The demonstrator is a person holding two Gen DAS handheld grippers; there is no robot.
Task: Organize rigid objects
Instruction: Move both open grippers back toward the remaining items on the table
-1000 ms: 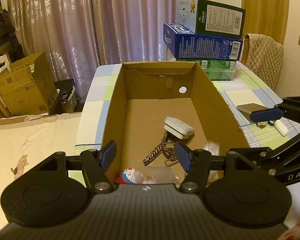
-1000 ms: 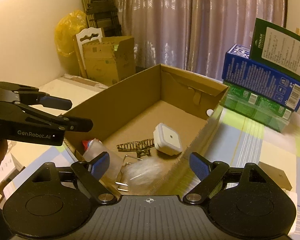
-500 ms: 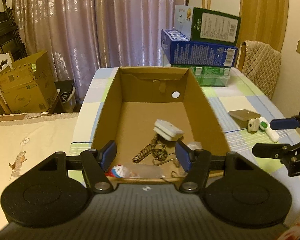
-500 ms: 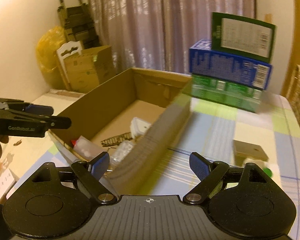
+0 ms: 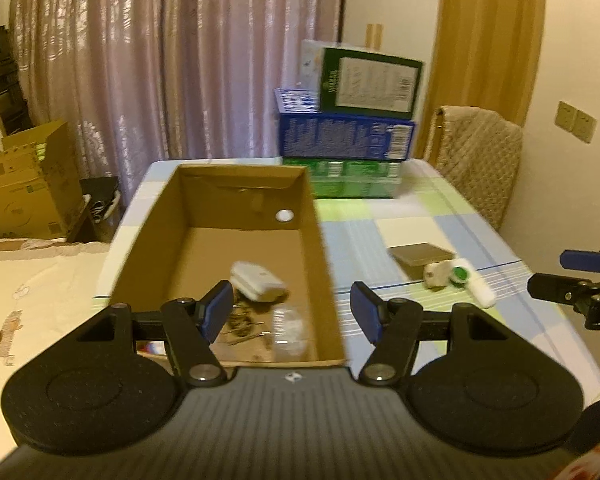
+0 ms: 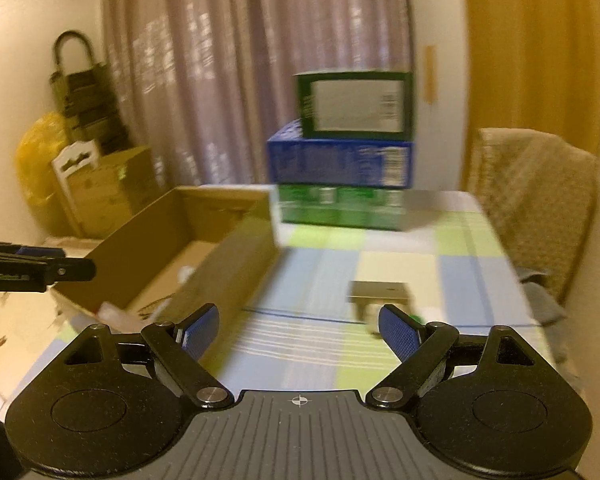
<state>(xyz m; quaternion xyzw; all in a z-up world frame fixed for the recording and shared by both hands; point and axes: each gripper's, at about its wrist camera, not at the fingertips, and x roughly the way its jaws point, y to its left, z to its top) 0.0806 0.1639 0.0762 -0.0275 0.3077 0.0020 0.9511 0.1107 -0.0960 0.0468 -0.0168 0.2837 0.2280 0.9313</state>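
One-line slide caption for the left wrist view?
Open left gripper faces the cardboard box; flat tan box waits on the table.

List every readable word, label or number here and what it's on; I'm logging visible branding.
"D": a cut-off white letter on the right gripper, at the left wrist view's edge.
White lettering on the left gripper: too blurred to read.
Labels and barcodes on the dark green box, blue box and light green box: too small and blurred.

Both tools: black linkage arms, silver pivot screws, blue ribbed pads, ribbed grey body with crosshair mark. Left tool (image 5: pixel 292 312), right tool (image 6: pixel 299 330); white lettering on side.
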